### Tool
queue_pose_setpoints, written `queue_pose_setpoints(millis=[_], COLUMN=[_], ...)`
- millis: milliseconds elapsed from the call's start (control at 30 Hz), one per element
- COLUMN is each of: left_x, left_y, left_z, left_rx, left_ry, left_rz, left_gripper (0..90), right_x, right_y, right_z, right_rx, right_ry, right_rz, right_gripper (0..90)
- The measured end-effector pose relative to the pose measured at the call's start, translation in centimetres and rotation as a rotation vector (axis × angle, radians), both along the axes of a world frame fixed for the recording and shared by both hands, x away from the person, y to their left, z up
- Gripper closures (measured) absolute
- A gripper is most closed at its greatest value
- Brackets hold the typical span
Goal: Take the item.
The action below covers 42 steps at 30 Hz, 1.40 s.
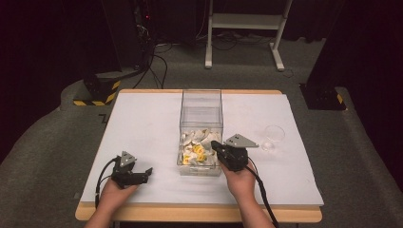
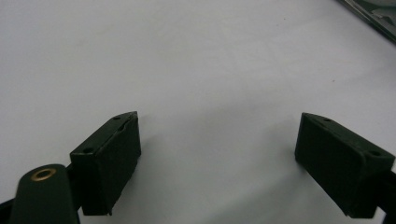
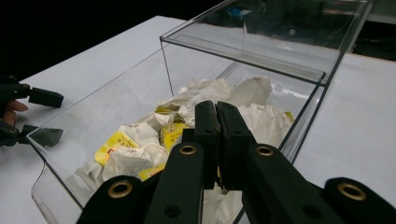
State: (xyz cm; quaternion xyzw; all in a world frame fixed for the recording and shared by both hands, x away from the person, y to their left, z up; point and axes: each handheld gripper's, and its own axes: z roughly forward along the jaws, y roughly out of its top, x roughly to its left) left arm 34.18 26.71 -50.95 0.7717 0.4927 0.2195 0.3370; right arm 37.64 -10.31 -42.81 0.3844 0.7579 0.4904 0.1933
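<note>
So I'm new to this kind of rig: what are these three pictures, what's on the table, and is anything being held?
A person sits at a white table with a hand-held two-jaw gripper in each hand. The high view looks down from above. The other two pictures come from cameras riding on the grippers, looking along their black jaws. The left gripper rests on bare table, jaws wide apart and empty. The right gripper has its jaws shut together with nothing visibly between them, poised at the rim of a clear plastic box holding crumpled white and yellow packets. A small clear cup stands to the box's right.

White table (image 1: 142,123); clear box (image 1: 201,107) and plastic cup (image 1: 273,137) on it.
</note>
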Motion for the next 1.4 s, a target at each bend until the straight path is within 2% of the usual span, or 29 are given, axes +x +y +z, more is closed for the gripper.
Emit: queue_pose_setpoints(millis=[267, 533, 967, 1400], left_x=[0.0, 0.0, 0.0, 0.0], left_y=[0.0, 0.0, 0.0, 0.0], left_z=[0.0, 0.0, 0.0, 0.0], left_rx=[0.0, 0.0, 0.0, 0.0], left_ry=[0.0, 0.0, 0.0, 0.0], left_rz=[0.0, 0.0, 0.0, 0.0], left_gripper=[14.7, 14.7, 14.7, 14.7], right_x=[-0.1, -0.6, -1.1, -1.6], right_y=[0.0, -0.3, -0.4, -1.4], right_z=[-0.1, 0.5, 1.3, 2.7], right_rx=[0.005, 0.042, 0.069, 0.135], right_ry=[-0.02, -0.066, -0.106, -0.147], right_rz=[-0.003, -0.014, -0.019, -0.031], right_gripper=[88.2, 88.2, 88.3, 88.3])
